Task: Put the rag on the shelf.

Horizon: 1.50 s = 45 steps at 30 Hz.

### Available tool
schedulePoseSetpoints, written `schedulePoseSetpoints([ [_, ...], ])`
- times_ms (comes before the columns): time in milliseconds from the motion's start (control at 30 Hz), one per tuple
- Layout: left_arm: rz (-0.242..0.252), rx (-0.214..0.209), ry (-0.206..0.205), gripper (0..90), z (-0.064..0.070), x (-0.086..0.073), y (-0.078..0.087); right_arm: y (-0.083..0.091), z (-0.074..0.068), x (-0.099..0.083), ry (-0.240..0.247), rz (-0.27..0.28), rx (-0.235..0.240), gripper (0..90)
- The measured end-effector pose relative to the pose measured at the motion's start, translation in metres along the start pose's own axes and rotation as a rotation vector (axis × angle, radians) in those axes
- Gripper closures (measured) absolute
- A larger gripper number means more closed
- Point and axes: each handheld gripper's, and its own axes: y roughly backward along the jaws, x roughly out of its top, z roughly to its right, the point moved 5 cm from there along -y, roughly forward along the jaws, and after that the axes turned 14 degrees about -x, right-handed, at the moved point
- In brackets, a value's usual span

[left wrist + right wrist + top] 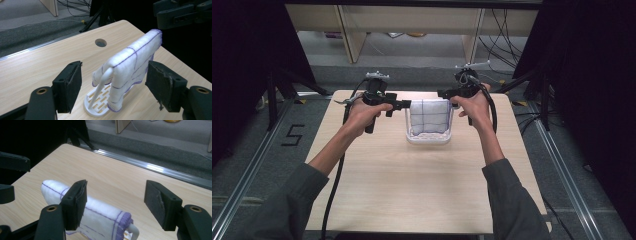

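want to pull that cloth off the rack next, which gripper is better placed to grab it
Probably left: the left gripper's open jaws already bracket the cloth on the white rack. The right gripper's open jaws sit beside its end.

1. High view: fixed above the near side, facing forward and down; takes in the whole table [422,185].
2. Left gripper view: close, low, looking rightward across the cloth [132,67] on its rack [97,105].
3. Right gripper view: close, looking leftward.
4. All three share cloth and tabletop.

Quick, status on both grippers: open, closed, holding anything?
Left gripper: open, holding nothing, jaws either side of the cloth.
Right gripper: open, holding nothing, over the cloth's other end.
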Motion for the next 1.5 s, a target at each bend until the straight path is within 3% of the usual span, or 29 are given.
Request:
schedulePoseSetpoints([
  [133,0.017,-0.061,0.034,28.0,0.008,-0.004,0.002,0.006,-0.002,-0.004,0.009,0.014,0.012,34.9],
  [267,-0.006,-0.014,-0.037,26.5,0.014,-0.009,0.007,0.014,-0.002,-0.009,0.01,0.022,0.009,28.0],
  [400,0.002,-0.049,-0.049,23.8,0.023,-0.015,0.011,0.023,-0.002,-0.016,0.026,0.049,0.006,25.0],
  [433,0.003,-0.061,-0.059,23.1,0.026,-0.018,0.013,0.026,-0.004,-0.018,0.01,0.044,0.011,23.6],
  [633,0.014,-0.1,-0.051,15.9,0.036,-0.034,0.023,0.037,-0.004,-0.032,0.004,0.073,0.028,20.6],
  [933,0.041,-0.125,-0.051,15.3,0.041,-0.06,0.037,0.047,-0.008,-0.052,0.019,0.106,0.033,21.0],
  [1267,0.04,-0.143,-0.064,15.2,0.049,-0.087,0.05,0.05,-0.016,-0.069,0.042,0.104,0.052,20.5],
  [1433,0.01,-0.114,-0.107,15.2,0.053,-0.103,0.05,0.052,-0.02,-0.075,0.051,0.12,0.05,21.8],
  [1500,0.009,-0.12,-0.106,15.3,0.054,-0.109,0.05,0.054,-0.022,-0.079,0.059,0.11,0.045,21.7],
])
